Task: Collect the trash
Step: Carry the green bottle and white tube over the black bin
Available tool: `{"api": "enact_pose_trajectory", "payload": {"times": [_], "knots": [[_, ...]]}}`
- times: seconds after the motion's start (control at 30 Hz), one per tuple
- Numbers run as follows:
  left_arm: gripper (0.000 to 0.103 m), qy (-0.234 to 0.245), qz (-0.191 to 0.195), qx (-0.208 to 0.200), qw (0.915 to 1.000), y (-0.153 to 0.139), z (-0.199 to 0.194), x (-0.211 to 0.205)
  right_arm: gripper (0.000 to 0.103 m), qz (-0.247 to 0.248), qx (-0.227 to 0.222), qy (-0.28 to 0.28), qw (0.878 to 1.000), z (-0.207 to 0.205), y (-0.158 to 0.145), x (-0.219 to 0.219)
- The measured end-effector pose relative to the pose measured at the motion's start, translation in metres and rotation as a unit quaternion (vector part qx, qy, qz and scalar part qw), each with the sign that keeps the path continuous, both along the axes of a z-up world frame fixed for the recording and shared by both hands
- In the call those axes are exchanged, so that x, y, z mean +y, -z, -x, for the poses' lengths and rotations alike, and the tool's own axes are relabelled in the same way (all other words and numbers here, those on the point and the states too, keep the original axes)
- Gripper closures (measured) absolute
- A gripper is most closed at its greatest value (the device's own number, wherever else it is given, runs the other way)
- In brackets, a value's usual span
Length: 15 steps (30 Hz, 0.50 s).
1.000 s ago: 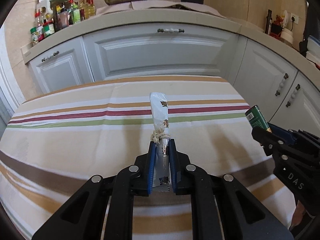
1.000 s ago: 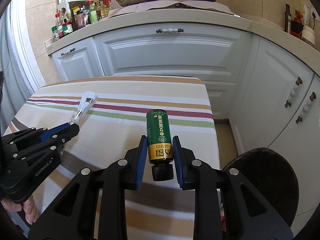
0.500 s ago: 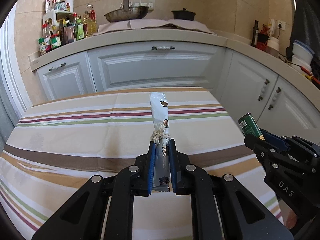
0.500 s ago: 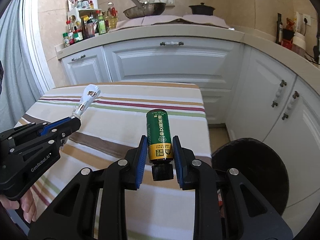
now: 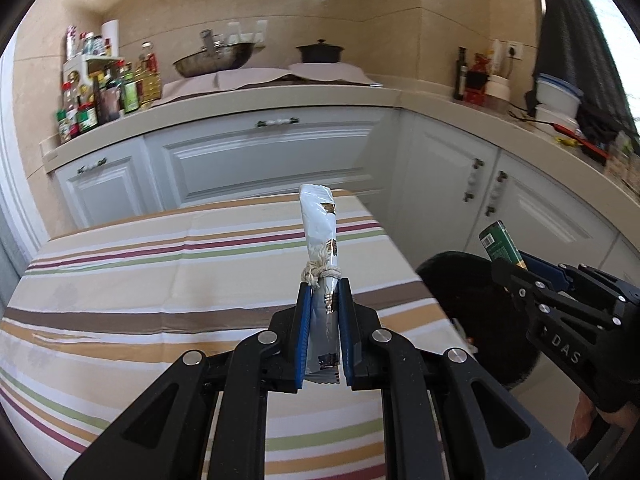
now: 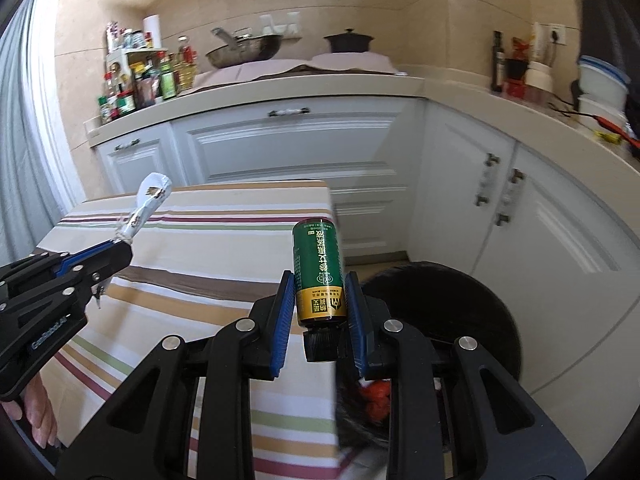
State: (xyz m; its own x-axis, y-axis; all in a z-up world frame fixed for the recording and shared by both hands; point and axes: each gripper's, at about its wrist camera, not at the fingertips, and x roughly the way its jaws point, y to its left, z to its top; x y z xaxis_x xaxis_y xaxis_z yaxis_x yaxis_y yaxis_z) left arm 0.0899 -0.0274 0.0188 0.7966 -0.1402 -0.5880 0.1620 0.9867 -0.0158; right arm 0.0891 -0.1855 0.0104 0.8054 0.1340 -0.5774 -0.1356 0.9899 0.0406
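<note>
Here, wrapper clamped in left tongs

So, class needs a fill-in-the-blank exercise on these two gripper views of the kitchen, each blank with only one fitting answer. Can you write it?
1. The left gripper is shut on a silver wrapper tied with ____.
2. The right gripper holds a green bottle with its black cap pointing ____ the camera.
3. The black trash bin stands on the floor beside the ____ tablecloth.
4. The cabinet doors below the counter are ____ in colour.

Missing words: string; toward; striped; white
</note>
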Motion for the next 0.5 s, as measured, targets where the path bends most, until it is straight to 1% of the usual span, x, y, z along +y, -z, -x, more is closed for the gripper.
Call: {"api": "enact_pose_trajectory", "payload": {"times": [0.3,0.5], "knots": [[0.089,0.052,-0.002,-0.008,0.9986,0.001,0.004,-0.043,0.078,-0.006,-0.005,0.057,0.998,0.013,0.002,-0.05],[0.089,0.082,-0.009,-0.015,0.9964,0.005,-0.002,-0.072,0.078,0.0,-0.009,0.085,0.996,0.013,0.006,-0.077]]}}
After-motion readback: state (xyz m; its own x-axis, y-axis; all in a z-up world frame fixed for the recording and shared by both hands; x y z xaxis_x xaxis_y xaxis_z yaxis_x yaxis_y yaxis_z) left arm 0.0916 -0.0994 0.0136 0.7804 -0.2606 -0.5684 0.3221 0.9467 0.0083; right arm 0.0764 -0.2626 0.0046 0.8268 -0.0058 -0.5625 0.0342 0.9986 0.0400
